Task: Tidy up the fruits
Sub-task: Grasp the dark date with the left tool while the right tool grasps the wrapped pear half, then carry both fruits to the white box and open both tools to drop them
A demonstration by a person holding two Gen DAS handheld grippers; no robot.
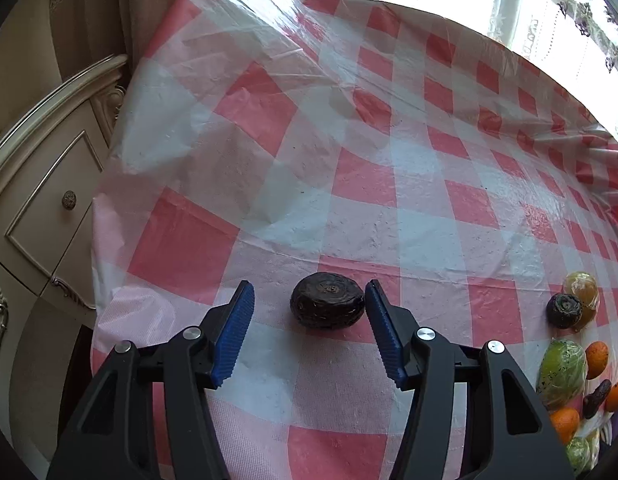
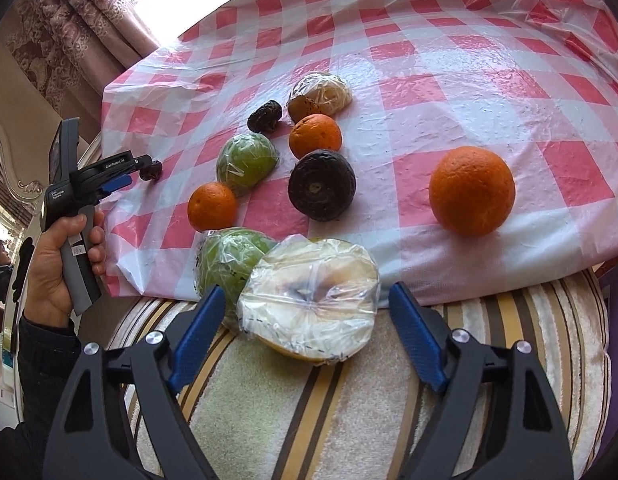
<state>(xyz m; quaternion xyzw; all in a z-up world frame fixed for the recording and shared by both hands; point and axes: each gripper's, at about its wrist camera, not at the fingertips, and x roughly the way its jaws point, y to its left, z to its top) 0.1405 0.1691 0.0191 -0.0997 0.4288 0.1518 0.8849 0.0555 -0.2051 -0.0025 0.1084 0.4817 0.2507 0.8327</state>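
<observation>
The left tongs (image 1: 309, 336) stood apart around a dark, wrinkled, flattened fruit (image 1: 327, 305) on the worktop (image 1: 389, 208); the right-side pad looked almost against it, the other clear. Closing unevenly could have nudged the fruit sideways on the slick checked plastic cloth (image 1: 269, 152).

The right tongs (image 2: 305, 344) stood apart around a cut half fruit (image 2: 309, 300) in cling film, pale and glossy, lying at the worktop's edge over a striped cushion (image 2: 349, 400); neither pad seemed to press it. The film could have slipped under the pads, and the half might have tipped off. Beyond lay a wrapped green fruit (image 2: 229, 264), a dark ridged fruit (image 2: 321, 185) and a dimpled orange (image 2: 472, 190).
</observation>
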